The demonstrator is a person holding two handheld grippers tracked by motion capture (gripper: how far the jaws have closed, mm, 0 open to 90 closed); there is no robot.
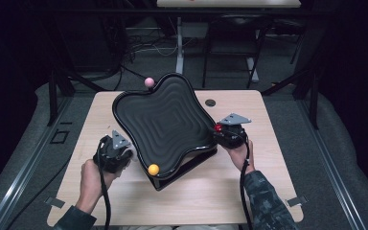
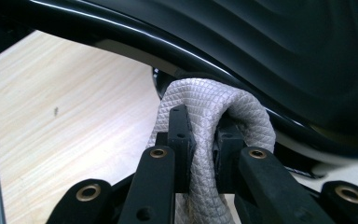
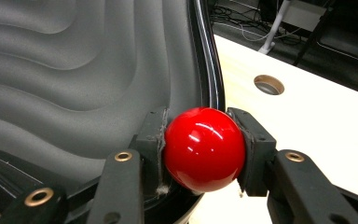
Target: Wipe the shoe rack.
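Note:
A black wavy tray (image 1: 165,120) sits tilted on the wooden table (image 1: 220,191), its near corner lowest. A yellow ball (image 1: 153,169) rests in that corner, and a pink ball (image 1: 149,82) sits at the far rim. At the tray's left edge, my left gripper (image 1: 116,153) (image 2: 200,135) is shut on a grey quilted strap (image 2: 214,100) that loops under the tray rim (image 2: 121,35). At the tray's right rim, my right gripper (image 1: 223,132) (image 3: 204,140) is shut on a glossy red ball (image 1: 218,127) (image 3: 204,148), held just over the rim (image 3: 212,79).
A black base (image 1: 191,165) shows under the tray's front edge. There is a round cable hole (image 1: 210,102) (image 3: 269,84) in the table beyond the right gripper. Bare wood lies along the front and right of the table. Dark frames and cables stand behind the table.

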